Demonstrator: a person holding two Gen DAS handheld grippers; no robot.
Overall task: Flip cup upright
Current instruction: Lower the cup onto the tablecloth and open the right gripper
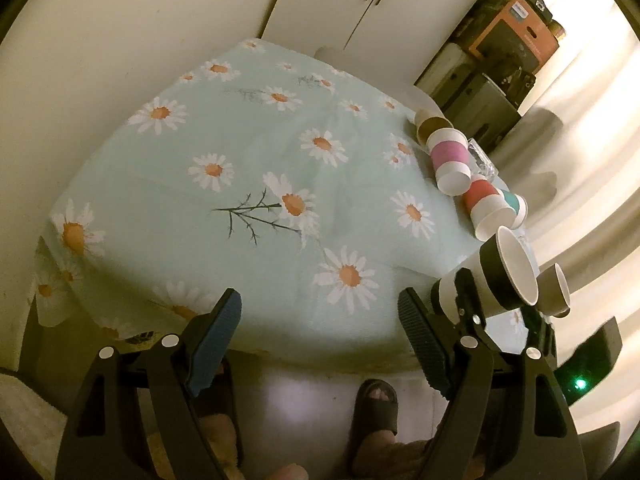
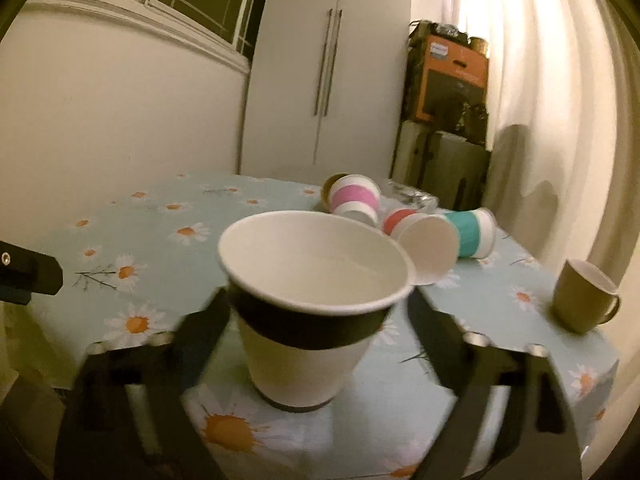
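Observation:
A white paper cup with a black band (image 2: 312, 308) stands upright, mouth up, between the fingers of my right gripper (image 2: 320, 316), which closes on its sides just above the daisy tablecloth (image 2: 132, 248). In the left wrist view the same cup (image 1: 500, 276) shows at the right edge. My left gripper (image 1: 320, 344) is open and empty, hanging over the near table edge above the floor.
Several paper cups lie on their sides at the far right: pink-banded (image 2: 354, 200), red-banded (image 2: 400, 220), teal-banded (image 2: 472, 232). An olive mug (image 2: 580, 296) stands upright near the right edge. Stacked boxes (image 2: 448, 92) and curtains are behind. The person's sandalled feet (image 1: 376, 404) are below.

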